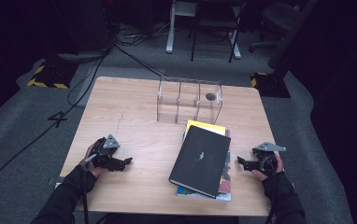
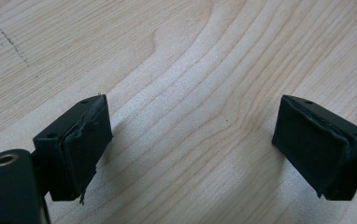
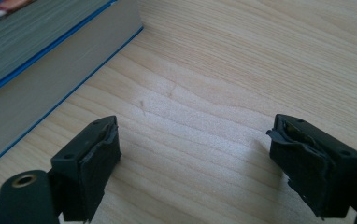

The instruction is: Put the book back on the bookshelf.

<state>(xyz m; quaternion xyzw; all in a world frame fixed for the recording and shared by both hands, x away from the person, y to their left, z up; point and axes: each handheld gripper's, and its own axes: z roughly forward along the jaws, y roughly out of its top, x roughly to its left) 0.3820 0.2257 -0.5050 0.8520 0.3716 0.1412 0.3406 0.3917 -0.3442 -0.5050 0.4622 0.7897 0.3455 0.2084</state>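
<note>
On the wooden bench (image 1: pixel 134 116), the stack of books (image 1: pixel 203 161), topped by a black one, lies right of centre at the near side, between the left gripper (image 1: pixel 126 162) and right gripper (image 1: pixel 240 162), both with jaws wide apart and empty.

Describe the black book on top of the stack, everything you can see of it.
The black book is a closed hardcover with a matte dark cover and a small pale mark at its centre. It lies flat but skewed on a stack of books, over a yellow book and a colourful book whose edges stick out. The stack sits right of centre on the wooden table, in front of a clear plastic rack. Neither gripper touches it.
</note>
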